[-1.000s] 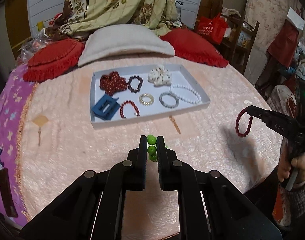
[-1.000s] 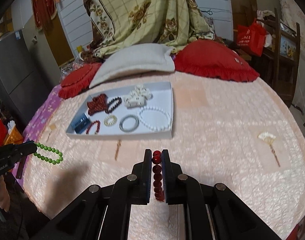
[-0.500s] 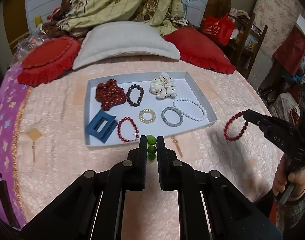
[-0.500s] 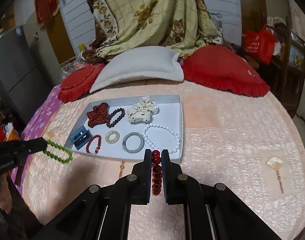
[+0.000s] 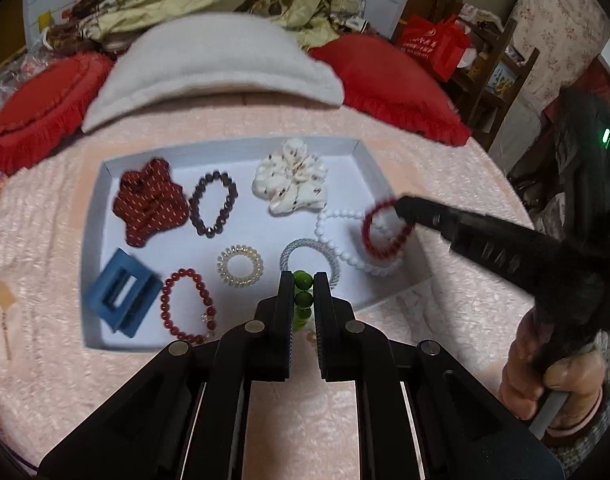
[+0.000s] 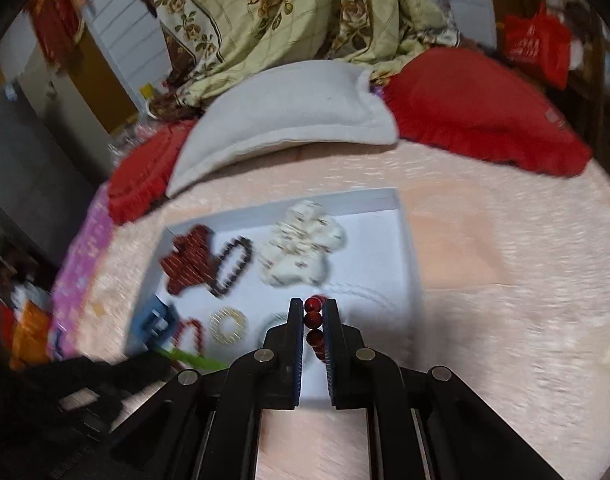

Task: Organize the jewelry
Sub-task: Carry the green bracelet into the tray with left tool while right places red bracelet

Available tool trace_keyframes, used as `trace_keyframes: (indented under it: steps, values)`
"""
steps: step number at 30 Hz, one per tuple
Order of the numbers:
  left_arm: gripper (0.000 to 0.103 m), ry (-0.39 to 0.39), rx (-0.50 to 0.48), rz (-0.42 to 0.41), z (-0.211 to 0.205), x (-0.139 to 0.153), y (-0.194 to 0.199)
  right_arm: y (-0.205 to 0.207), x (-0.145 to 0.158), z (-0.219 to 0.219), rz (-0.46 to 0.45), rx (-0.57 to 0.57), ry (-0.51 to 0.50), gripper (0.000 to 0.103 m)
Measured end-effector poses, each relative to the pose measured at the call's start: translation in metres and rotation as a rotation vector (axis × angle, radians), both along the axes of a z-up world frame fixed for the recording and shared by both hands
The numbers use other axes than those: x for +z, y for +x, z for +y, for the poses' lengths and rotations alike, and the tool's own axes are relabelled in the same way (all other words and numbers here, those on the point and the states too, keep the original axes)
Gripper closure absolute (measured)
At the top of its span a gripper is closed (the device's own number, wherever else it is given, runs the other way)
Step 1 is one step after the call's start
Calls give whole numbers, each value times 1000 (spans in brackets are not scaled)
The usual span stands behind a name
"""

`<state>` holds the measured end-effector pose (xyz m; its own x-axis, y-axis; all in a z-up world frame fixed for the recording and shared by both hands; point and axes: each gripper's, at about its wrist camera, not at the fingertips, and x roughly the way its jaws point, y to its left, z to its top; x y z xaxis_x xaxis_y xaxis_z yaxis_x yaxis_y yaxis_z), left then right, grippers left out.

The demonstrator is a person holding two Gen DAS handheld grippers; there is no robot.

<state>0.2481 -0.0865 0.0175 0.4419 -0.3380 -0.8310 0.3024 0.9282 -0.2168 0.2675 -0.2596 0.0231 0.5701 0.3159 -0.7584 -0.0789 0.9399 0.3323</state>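
A shallow white tray (image 5: 233, 148) lies on the pink bedspread and holds jewelry and hair pieces. My left gripper (image 5: 303, 280) is shut on a green bead bracelet (image 5: 303, 300), above the tray's front edge. My right gripper (image 6: 313, 306) is shut on a red bead bracelet (image 6: 314, 334). In the left wrist view that red bracelet (image 5: 385, 232) hangs over the tray's right end, above a white bead bracelet (image 5: 345, 236). The green bracelet (image 6: 193, 358) shows blurred at lower left in the right wrist view.
In the tray lie a red scrunchie (image 5: 149, 200), dark bead bracelet (image 5: 213, 208), white scrunchie (image 5: 293, 182), blue claw clip (image 5: 121, 298), red bracelet (image 5: 185, 308), gold coil tie (image 5: 240, 266) and grey ring (image 5: 305, 252). Red cushions (image 5: 389, 84) and a white pillow (image 5: 213, 64) lie behind.
Both grippers have moved forward toward the tray with their bracelets. The red bracelet has gone from beside the tray's right end to over it; the green one has reached the front edge.
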Motion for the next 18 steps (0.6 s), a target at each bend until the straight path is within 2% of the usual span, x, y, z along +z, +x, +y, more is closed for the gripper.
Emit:
trace_keyframes:
  steps: [4,7,12,16,18]
  values:
    - [95,61,42,71,10,-41,14,18,-33,-5,71,-26,15,94]
    - [95,99,52,76,18,-54,14,19,-52,-13,105,-42,-8,94]
    - [95,125,60,71,25,-63,8,16,-64,-22,131,-64,-36,94]
    - [95,154,68,33,25,-60,-3,11,-62,-22,120,-61,-68,94]
    - [94,169,70,11,24,-56,-8,8,-58,-21,114,-62,-86,90]
